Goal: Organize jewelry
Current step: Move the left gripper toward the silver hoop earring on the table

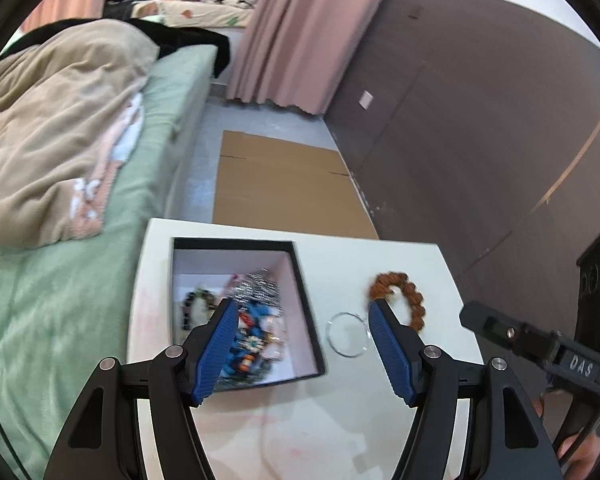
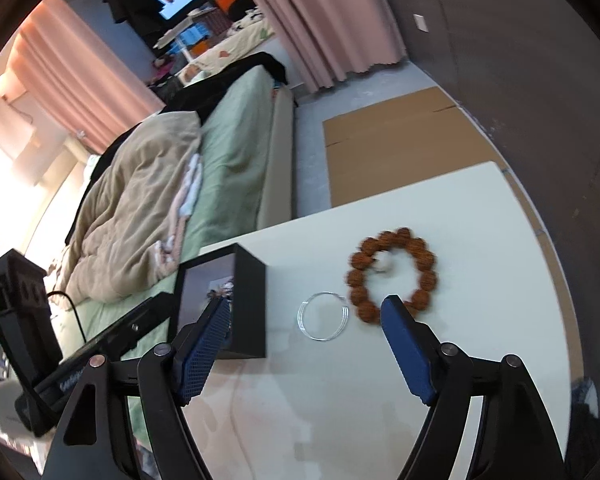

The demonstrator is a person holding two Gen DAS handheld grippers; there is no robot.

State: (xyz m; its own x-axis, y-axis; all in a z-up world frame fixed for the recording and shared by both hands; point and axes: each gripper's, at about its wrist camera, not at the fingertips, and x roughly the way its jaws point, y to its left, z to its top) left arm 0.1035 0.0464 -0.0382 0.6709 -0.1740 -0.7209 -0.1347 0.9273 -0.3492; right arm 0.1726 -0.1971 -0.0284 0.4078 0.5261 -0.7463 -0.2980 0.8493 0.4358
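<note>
Blue pads frame both views, and both of my grippers stand open with nothing between the fingers: the left gripper [image 1: 302, 316] hangs over the box's near right corner, the right gripper [image 2: 306, 314] over the bare table [image 2: 480, 208] just short of the loose pieces.

By my reading the job is well along. The box [image 1: 306, 308], black-walled with a pale lining, already holds a heap of jewelry [image 1: 252, 320]: a dark bracelet, something silvery and glittering, blue and orange bits, all too blurred to name further. Two pieces are still out on the table to the right of the box: a thin clear bangle [image 2: 323, 316] just beside it, and a brown bead bracelet [image 2: 392, 274] with one white bead, beside the bangle and apart from it as far as I can tell.

Nothing lies between those pieces and the box except its upright wall, which I would have to lift over. Beyond the table I see a bed [image 1: 172, 92], cardboard [image 1: 284, 184] on the floor, and pink curtains [image 1: 296, 32].
</note>
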